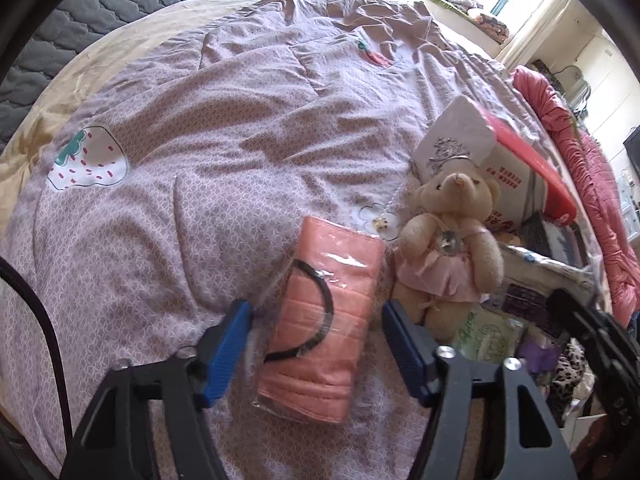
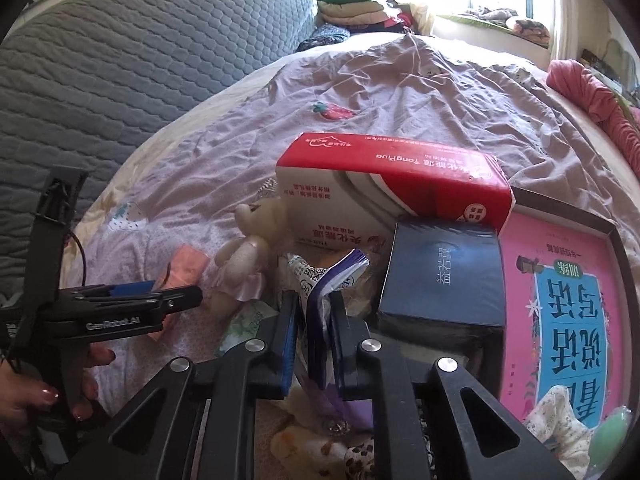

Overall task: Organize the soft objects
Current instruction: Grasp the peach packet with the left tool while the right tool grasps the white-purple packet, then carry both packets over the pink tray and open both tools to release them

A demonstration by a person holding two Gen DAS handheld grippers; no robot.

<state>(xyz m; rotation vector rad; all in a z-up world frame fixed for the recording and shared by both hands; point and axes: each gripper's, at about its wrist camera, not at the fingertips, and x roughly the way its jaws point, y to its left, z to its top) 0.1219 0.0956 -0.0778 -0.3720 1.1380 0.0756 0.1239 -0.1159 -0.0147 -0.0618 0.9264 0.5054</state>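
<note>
A pink folded cloth in clear wrap (image 1: 328,320), with a black hair band on it, lies on the lilac quilt (image 1: 200,160). My left gripper (image 1: 316,316) straddles it, with a blue pad close to each side; I cannot see either pad pressing. A cream teddy bear in a pink dress (image 1: 444,240) lies just right of the cloth. In the right wrist view my right gripper (image 2: 316,304) is shut on a purple and white soft packet (image 2: 340,268) in the pile. The left gripper (image 2: 176,296) shows there from the side, over the pink cloth (image 2: 186,264).
A red and white tissue box (image 2: 384,184), a dark blue box (image 2: 440,276) and a pink book (image 2: 560,300) crowd the pile at the right. A green packet (image 2: 248,320) lies below the bear (image 2: 248,256). A hand (image 2: 24,400) holds the left gripper. A grey quilted headboard (image 2: 120,60) stands behind.
</note>
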